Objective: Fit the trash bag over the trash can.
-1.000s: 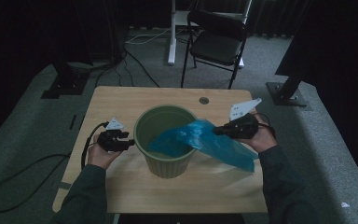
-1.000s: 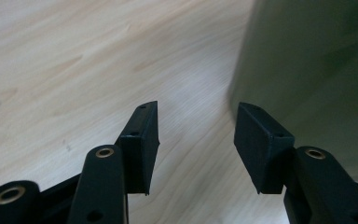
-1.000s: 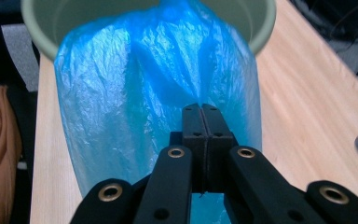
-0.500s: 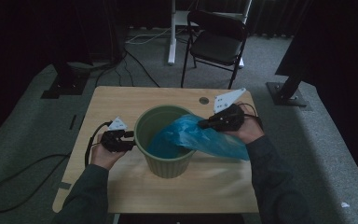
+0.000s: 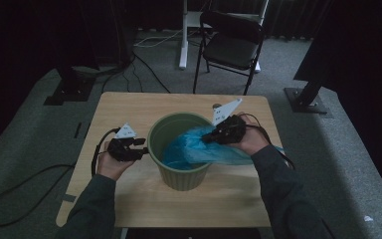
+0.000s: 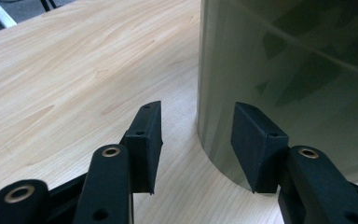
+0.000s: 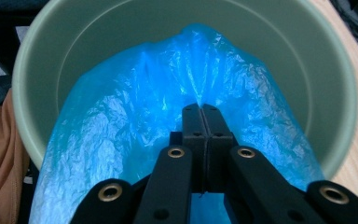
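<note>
A pale green plastic bin [image 5: 184, 179] stands upright in the middle of a wooden table [image 5: 129, 109]. A crinkled blue plastic bag [image 5: 194, 149] hangs over the bin's right rim and partly down inside it. My right gripper [image 5: 206, 139] is over that rim, shut on the bag's edge. In the right gripper view the closed jaws [image 7: 203, 109] pinch the blue bag [image 7: 135, 116] above the bin's mouth [image 7: 340, 84]. My left gripper [image 5: 143, 148] rests low at the bin's left side. It stands open [image 6: 196, 135], with the bin's wall [image 6: 298, 70] just ahead and nothing pressed.
A black folding chair [image 5: 234, 45] and a white stand leg [image 5: 183, 35] are on the carpet beyond the table. Cables trail on the floor at the left. Bare tabletop [image 6: 74, 70] lies left of the bin, and more in front of it.
My right gripper has carried the bag leftward from beside the bin to over its right rim, so more blue plastic lies inside. The left gripper has hardly moved.
</note>
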